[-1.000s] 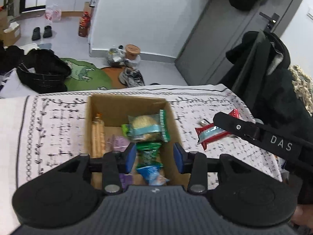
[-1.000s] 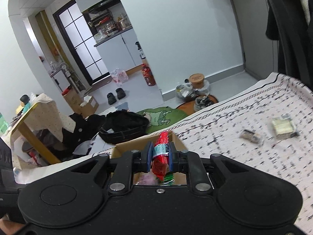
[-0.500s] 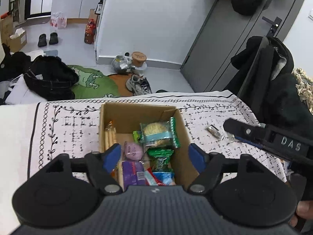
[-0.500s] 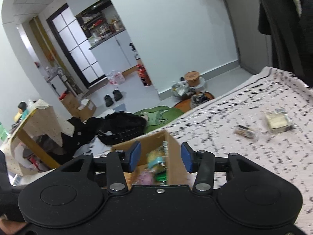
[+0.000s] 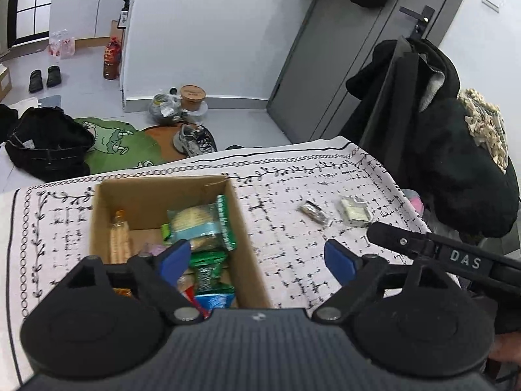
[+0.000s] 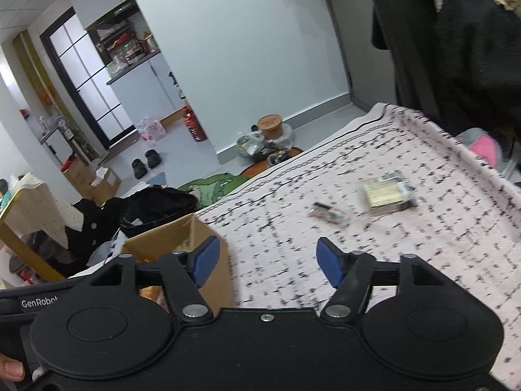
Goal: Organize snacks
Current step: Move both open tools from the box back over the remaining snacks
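One cardboard box (image 5: 247,228) stands on the bench (image 5: 286,234). Two loose snacks lie on the cloth outside it: one small dark wrapped piece (image 5: 313,211) and one pale square packet (image 5: 355,210). Inside the box at least six packets show, among them one round cracker pack (image 5: 195,221) and one corn-coloured stick pack (image 5: 119,241).

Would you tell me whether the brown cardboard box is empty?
No. The brown cardboard box holds several wrapped snacks, including a round cracker pack.

Grey door (image 5: 342,65); white wall (image 5: 208,32); green rug (image 5: 114,143) on floor
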The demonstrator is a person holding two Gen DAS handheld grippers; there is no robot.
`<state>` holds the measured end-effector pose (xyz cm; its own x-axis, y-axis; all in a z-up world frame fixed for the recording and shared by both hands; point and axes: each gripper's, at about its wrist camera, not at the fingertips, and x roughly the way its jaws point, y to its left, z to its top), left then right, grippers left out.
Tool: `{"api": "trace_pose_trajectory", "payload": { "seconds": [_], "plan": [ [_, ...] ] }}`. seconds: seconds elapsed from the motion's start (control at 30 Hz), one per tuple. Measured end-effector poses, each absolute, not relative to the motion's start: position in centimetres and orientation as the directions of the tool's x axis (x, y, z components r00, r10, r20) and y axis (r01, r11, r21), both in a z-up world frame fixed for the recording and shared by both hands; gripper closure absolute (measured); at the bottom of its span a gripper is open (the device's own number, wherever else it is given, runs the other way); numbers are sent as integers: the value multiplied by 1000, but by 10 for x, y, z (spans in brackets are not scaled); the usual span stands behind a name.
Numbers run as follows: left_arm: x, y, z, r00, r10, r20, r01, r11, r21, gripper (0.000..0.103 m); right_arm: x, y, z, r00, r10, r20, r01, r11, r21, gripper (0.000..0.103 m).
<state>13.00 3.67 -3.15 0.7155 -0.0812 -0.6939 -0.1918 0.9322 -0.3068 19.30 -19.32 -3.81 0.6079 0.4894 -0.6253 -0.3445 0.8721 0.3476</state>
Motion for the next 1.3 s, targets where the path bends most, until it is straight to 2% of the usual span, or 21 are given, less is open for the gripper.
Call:
{"api": "trace_pose_trajectory", "payload": {
  "seconds": [0.2, 0.27, 0.37, 0.47, 0.73, 1.3],
  "plan": [
    [145, 16, -28, 710, -68, -701, -184, 943, -278, 12, 201, -221, -36, 631, 469, -618, -302, 882, 361, 18],
    [150, 9, -27, 706, -70, -704, -175, 947, -270, 10, 204, -228, -36, 636, 466, -615, -294, 883, 365, 9],
    [156, -1, -27, 707, -68, -704, -167, 951, -260, 6, 208, -239, -36, 647, 462, -607, -280, 884, 374, 0],
    [162, -10, -28, 713, -59, -698, -160, 957, -244, 0, 214, -248, -38, 650, 462, -603, -269, 883, 385, 0],
    [179, -29, -26, 741, -58, -670, -129, 965, -226, 0, 229, -271, -50, 650, 449, -614, -229, 885, 405, 0],
    [229, -53, -52, 683, -86, -725, -129, 963, -236, 0, 267, -295, -81, 629, 443, -639, -186, 884, 429, 1]
  ]
}}
